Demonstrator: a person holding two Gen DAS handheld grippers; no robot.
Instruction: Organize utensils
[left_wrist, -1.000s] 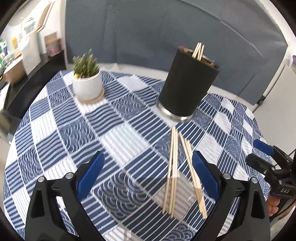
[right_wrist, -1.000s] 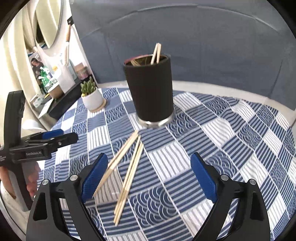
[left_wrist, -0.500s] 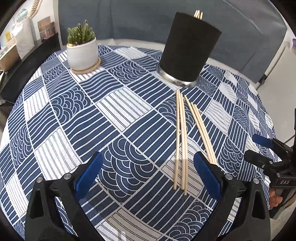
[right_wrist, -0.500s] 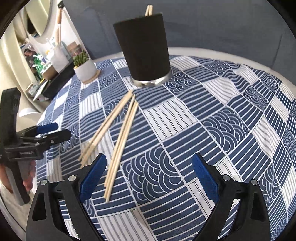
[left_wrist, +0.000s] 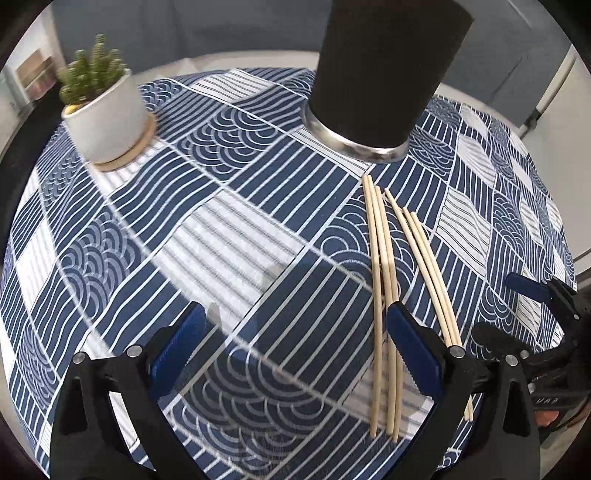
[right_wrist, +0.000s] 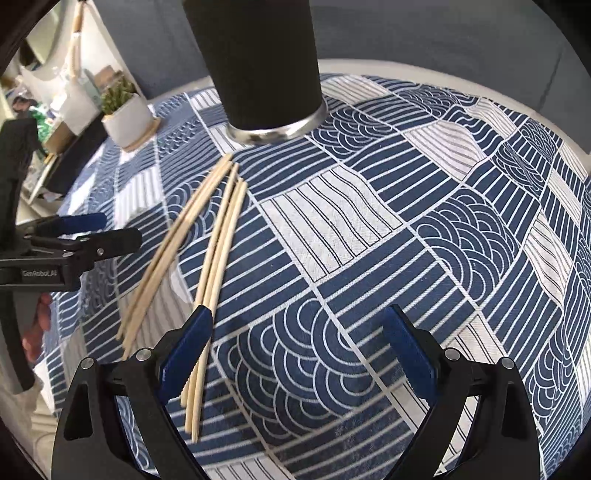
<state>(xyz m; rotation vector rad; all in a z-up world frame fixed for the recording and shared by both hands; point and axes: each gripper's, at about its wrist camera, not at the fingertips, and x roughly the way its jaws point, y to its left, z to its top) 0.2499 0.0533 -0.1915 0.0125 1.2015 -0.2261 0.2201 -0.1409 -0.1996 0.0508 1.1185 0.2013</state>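
Observation:
Several wooden chopsticks lie in two bundles on the blue-and-white patterned tablecloth (left_wrist: 236, 236), in front of a tall black holder cup (left_wrist: 384, 70) with a silver base. The left bundle (left_wrist: 380, 266) passes under my left gripper's right finger; the right bundle (left_wrist: 428, 266) lies beside it. My left gripper (left_wrist: 295, 332) is open, low over the cloth, just left of the chopsticks. My right gripper (right_wrist: 299, 339) is open and low; its left finger sits over one bundle (right_wrist: 218, 254). The other bundle (right_wrist: 173, 243) and the cup (right_wrist: 258, 62) also show in the right wrist view.
A small succulent in a white pot (left_wrist: 105, 107) stands on a coaster at the table's far left, also seen in the right wrist view (right_wrist: 127, 110). A grey sofa back runs behind the round table. Shelves with clutter stand at the left (right_wrist: 48, 122).
Both grippers have dropped lower and moved forward toward the chopsticks and the cup, which now fills the top of both views. Both stay open. The chopsticks have not moved.

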